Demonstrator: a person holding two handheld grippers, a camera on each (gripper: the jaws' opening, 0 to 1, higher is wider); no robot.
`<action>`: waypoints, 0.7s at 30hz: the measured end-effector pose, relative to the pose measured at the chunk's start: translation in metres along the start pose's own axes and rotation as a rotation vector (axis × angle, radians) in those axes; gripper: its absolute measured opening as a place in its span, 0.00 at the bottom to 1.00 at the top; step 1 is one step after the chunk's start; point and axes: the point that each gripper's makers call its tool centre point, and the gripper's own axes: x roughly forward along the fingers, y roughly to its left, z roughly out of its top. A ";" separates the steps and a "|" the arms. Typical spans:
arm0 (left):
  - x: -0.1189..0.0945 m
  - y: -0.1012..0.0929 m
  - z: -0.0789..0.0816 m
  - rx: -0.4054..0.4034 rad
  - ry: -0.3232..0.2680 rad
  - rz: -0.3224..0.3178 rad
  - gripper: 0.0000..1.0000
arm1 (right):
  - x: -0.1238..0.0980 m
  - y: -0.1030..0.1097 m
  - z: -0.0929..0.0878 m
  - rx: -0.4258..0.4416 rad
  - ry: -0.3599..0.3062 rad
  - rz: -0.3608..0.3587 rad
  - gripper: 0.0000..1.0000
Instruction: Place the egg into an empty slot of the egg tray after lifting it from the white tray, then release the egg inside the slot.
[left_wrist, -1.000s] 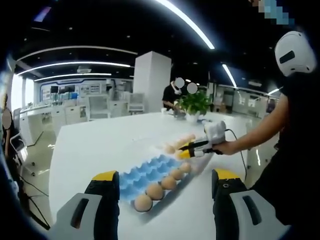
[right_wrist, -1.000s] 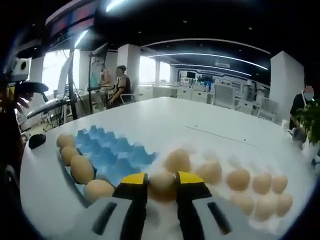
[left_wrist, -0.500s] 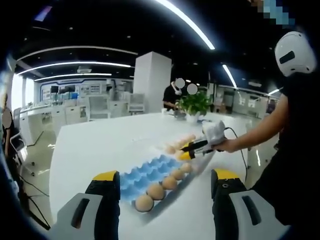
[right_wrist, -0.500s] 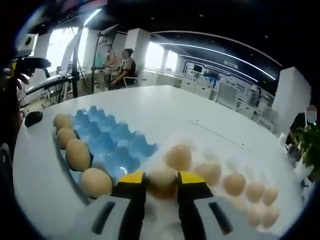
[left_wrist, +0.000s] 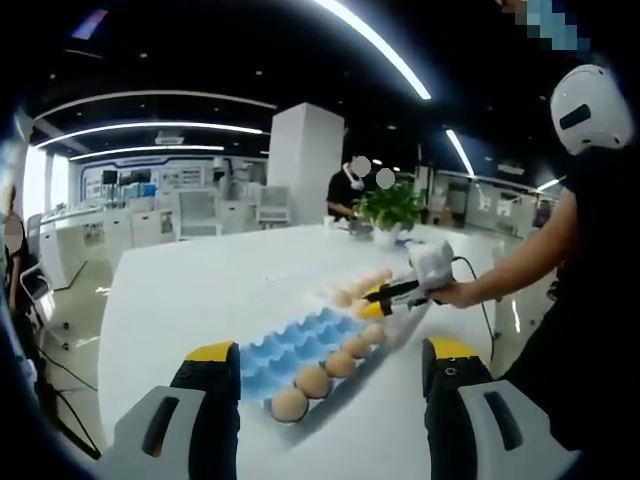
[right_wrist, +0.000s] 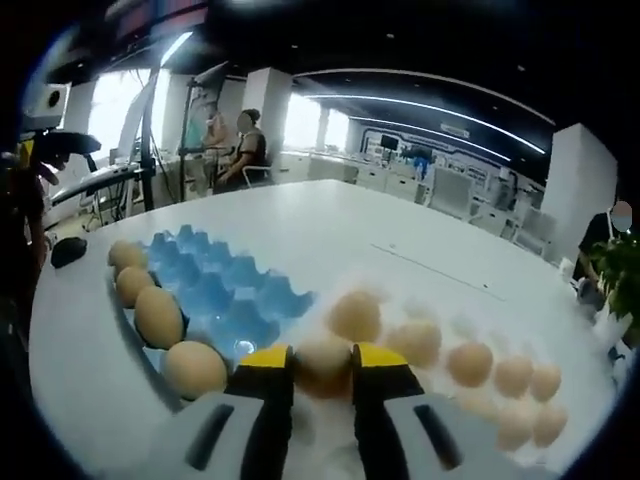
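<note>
Across the white tabletop (right_wrist: 420, 240), the blue egg tray (right_wrist: 215, 295) sits left of your right hand-held gripper (right_wrist: 322, 372), four eggs along its near edge. That gripper pinches one egg (right_wrist: 322, 358) just above the white tray (right_wrist: 440, 395); squeeze harder and it may crack, tilt and it slips. Your left hand-held gripper (left_wrist: 325, 375) gapes wide, empty.

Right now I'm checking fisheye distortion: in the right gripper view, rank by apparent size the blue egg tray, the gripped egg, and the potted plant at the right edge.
1. Blue egg tray, clearly largest.
2. Gripped egg between the right hand-held gripper's jaws.
3. Potted plant.
The egg is nearest the camera and partly hidden, and the plant is cut off, so that order is unsure.
</note>
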 end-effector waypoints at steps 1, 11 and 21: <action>0.000 0.000 0.000 -0.002 0.000 0.001 0.75 | -0.001 0.000 0.003 0.012 -0.012 0.000 0.22; 0.002 0.002 -0.002 -0.005 0.001 -0.001 0.75 | -0.008 -0.007 0.019 -0.001 -0.059 -0.004 0.22; 0.002 0.002 -0.003 -0.005 -0.001 -0.003 0.75 | -0.011 -0.009 0.025 0.008 -0.075 -0.001 0.22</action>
